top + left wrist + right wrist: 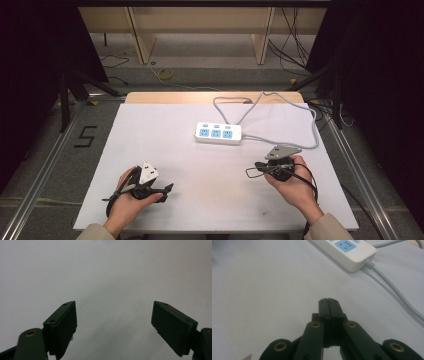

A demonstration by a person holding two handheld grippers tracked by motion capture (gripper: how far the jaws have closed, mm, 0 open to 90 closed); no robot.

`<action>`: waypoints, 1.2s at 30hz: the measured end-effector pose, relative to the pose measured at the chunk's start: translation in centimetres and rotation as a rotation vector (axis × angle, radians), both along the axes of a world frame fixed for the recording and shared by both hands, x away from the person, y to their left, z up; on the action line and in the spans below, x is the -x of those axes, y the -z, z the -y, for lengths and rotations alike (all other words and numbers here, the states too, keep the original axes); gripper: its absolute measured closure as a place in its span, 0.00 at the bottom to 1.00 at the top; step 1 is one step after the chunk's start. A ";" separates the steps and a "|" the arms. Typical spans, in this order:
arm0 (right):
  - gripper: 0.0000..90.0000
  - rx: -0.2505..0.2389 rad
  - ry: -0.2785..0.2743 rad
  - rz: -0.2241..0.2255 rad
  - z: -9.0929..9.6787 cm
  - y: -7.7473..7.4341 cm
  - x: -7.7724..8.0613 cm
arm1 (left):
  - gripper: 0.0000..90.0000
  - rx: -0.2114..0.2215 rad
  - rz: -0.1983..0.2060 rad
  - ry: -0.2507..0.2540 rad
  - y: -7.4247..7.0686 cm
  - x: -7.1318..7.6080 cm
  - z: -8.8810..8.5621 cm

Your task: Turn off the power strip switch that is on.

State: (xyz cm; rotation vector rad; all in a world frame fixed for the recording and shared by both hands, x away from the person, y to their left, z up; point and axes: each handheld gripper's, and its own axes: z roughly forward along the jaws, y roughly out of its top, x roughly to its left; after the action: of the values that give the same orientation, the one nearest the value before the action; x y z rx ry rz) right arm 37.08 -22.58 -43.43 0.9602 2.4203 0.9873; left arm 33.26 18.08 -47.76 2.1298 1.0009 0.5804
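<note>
white power strip (218, 133) with three blue sockets lies flat at the table's middle, toward the far side; its grey cable (280, 102) loops off toward the far edge and back round the right. right gripper (256, 167) sits near the strip, on its near right side, apart from it; jaws clenched pad to pad, nothing between them, strip's end (347, 252) ahead of the tips. left gripper (169, 188) rests well apart at the near left, jaws released wide over bare white table cover (107, 277), holding nothing.
</note>
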 end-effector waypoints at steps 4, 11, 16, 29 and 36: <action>1.00 0.001 0.002 -0.003 -0.1 -0.1 -0.4 | 0.23 0.000 -0.002 0.001 0.0 0.0 0.0; 1.00 -0.009 0.007 -0.014 -0.3 -0.3 -1.0 | 0.23 0.001 0.000 0.005 0.1 0.0 0.1; 1.00 -0.005 0.013 -0.009 -0.5 -0.5 -1.5 | 0.23 0.000 0.000 0.005 0.1 0.0 0.1; 1.00 0.020 0.022 -0.013 -0.8 -1.0 -2.8 | 0.23 -0.001 -0.003 0.006 0.1 0.0 0.1; 1.00 0.026 0.026 -0.018 -1.0 -1.2 -3.5 | 0.23 -0.001 -0.002 0.007 0.1 0.0 0.1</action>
State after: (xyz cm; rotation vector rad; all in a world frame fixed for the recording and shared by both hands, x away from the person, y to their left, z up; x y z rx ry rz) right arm 40.59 -21.56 -42.19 0.9937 2.4229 0.9392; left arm 33.23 17.94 -47.85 2.1340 0.9945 0.5757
